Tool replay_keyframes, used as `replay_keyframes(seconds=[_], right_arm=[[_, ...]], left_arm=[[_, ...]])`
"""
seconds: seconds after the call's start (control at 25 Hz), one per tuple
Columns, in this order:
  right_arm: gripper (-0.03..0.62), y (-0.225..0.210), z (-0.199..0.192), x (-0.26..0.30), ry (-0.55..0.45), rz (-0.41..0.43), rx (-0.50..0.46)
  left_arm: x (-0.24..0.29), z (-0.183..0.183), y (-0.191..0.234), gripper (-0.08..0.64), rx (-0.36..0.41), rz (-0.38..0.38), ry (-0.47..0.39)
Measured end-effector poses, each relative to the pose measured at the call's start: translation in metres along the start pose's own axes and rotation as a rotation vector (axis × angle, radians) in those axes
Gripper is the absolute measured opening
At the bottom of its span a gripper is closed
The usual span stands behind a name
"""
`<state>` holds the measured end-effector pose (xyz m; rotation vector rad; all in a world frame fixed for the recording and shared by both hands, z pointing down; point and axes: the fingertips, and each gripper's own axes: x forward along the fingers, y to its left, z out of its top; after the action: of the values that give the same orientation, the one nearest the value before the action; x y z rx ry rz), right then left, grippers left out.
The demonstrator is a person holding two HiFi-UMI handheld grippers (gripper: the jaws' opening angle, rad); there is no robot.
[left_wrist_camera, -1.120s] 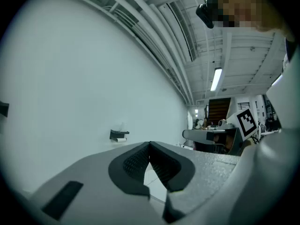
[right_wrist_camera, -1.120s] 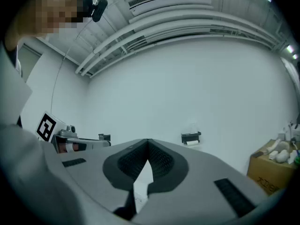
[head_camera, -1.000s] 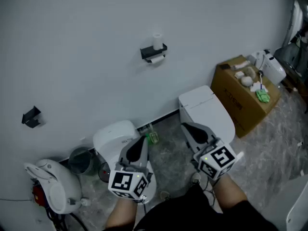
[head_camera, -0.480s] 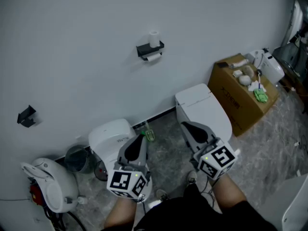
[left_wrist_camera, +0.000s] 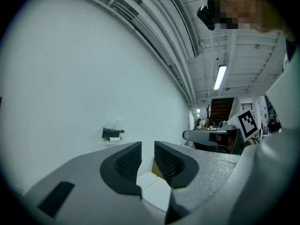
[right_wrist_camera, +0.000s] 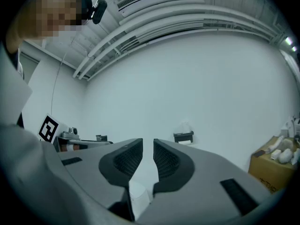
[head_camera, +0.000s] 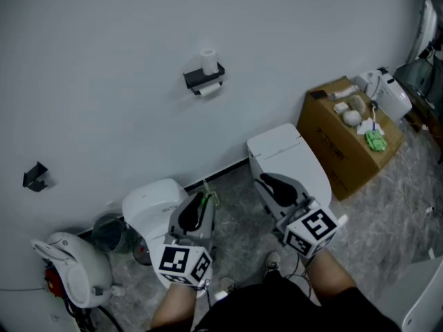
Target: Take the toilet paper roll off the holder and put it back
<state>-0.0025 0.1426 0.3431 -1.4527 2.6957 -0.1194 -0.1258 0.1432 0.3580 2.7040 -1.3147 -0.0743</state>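
Observation:
A black holder (head_camera: 203, 79) hangs on the white wall. A white paper roll (head_camera: 208, 61) stands upright on top of it, and a second roll (head_camera: 208, 89) hangs under it. Both grippers are far short of the wall and point level at it. My left gripper (head_camera: 202, 200) is low at centre-left, my right gripper (head_camera: 268, 182) to its right. Both pairs of jaws have just been opening; a narrow gap shows, with nothing between them. The holder (left_wrist_camera: 112, 134) sits left of my left gripper (left_wrist_camera: 147, 150), and the holder (right_wrist_camera: 183, 137) sits right of my right gripper (right_wrist_camera: 148, 148).
Two white toilets (head_camera: 154, 200) (head_camera: 294, 159) stand on the floor against the wall below the grippers. A cardboard box (head_camera: 346, 140) with odds and ends on top is at the right. A white appliance (head_camera: 69, 272) and grey bucket (head_camera: 111, 230) sit lower left. A small black bracket (head_camera: 34, 176) hangs on the wall.
Both grippers have moved forward toward the wall and their jaws have parted a little. The holder has drifted left and slightly up in the head view.

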Motion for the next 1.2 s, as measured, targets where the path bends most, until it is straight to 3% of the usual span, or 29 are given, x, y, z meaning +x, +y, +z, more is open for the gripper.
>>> replay_keyframes(seconds=[0.32, 0.68, 0.92, 1.2], right_arm=[[0.117, -0.066, 0.003, 0.017, -0.003, 0.091, 0.026], [0.13, -0.126, 0.0, 0.027, 0.003, 0.174, 0.075], [0.141, -0.145, 0.0, 0.037, -0.015, 0.191, 0.102], [0.149, -0.142, -0.01, 0.076, -0.003, 0.148, 0.096]], left_arm=[[0.061, -0.001, -0.015, 0.078, 0.015, 0.082, 0.007], [0.112, -0.006, -0.029, 0.08, 0.012, 0.174, 0.026], [0.134, -0.008, -0.028, 0.08, 0.011, 0.184, 0.045], [0.143, -0.009, 0.017, 0.084, -0.005, 0.152, 0.029]])
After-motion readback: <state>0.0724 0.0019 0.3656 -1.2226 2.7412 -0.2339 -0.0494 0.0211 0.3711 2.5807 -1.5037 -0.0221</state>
